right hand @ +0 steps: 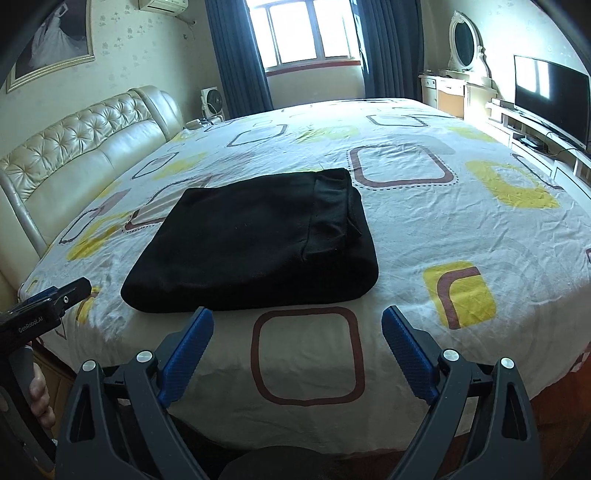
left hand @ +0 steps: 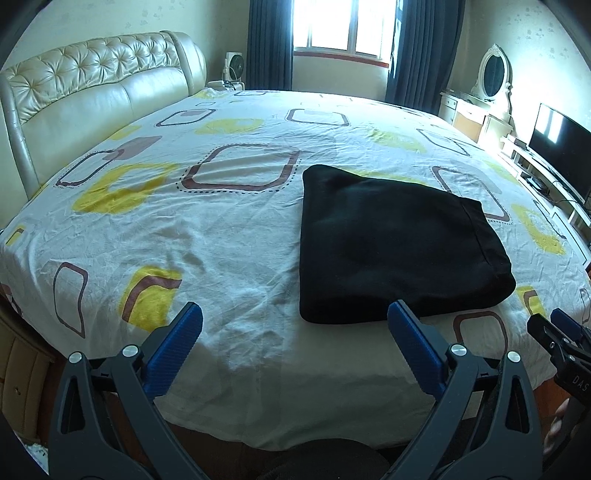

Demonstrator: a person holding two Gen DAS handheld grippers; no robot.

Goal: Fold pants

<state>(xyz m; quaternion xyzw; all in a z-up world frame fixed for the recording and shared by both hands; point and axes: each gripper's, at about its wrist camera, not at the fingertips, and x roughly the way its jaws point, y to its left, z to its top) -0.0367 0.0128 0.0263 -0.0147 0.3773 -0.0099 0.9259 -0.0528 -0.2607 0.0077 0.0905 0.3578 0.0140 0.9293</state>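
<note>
Now, on the bed: black pants (left hand: pixel 399 243) lie folded into a compact rectangle on the patterned sheet (left hand: pixel 221 236), toward the near edge, the hem band turned up along the right side.
Fold: the layers sit squared and stacked, which suggests the folding is done or nearly so.
Left tool (left hand: pixel 295 314): blue fingers spread wide and empty, held back off the near edge, its right fingertip just in front of the bundle's near edge, likely pulled clear so the cloth is not dragged.
Right tool (right hand: pixel 297 317): also spread wide, gripping nothing, poised over bare sheet right of the bundle's near corner.
Room: a padded headboard (left hand: pixel 92 96) stands at the left, a window (left hand: pixel 343 26) at the far wall, a television (right hand: pixel 550 92) at the right.
</note>
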